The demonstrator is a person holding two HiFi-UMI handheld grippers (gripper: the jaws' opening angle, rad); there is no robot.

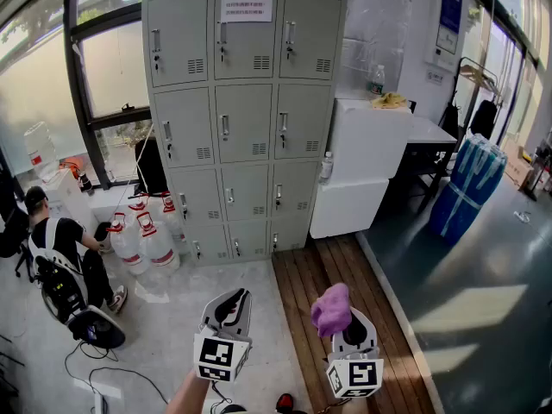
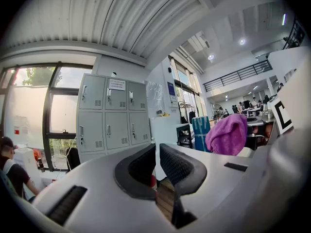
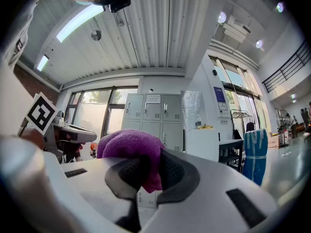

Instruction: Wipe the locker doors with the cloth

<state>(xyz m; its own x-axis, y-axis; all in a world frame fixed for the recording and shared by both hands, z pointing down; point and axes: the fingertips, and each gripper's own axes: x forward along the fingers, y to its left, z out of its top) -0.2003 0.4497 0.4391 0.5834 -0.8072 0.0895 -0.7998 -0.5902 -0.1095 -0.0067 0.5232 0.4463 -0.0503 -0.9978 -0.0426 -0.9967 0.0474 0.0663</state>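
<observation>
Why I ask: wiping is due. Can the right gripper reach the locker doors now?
Likely not: the locker doors stand far across the floor from the right gripper, though nothing blocks approach.

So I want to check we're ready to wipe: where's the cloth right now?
The purple cloth is clamped in the right gripper, low in the head view, right of the left gripper and well short of the grey lockers.

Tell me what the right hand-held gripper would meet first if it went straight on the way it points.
Probably the grey locker doors: the right hand-held gripper, shut on the purple cloth, points at them, and nothing appears in between. Depth is hard to judge.
</observation>
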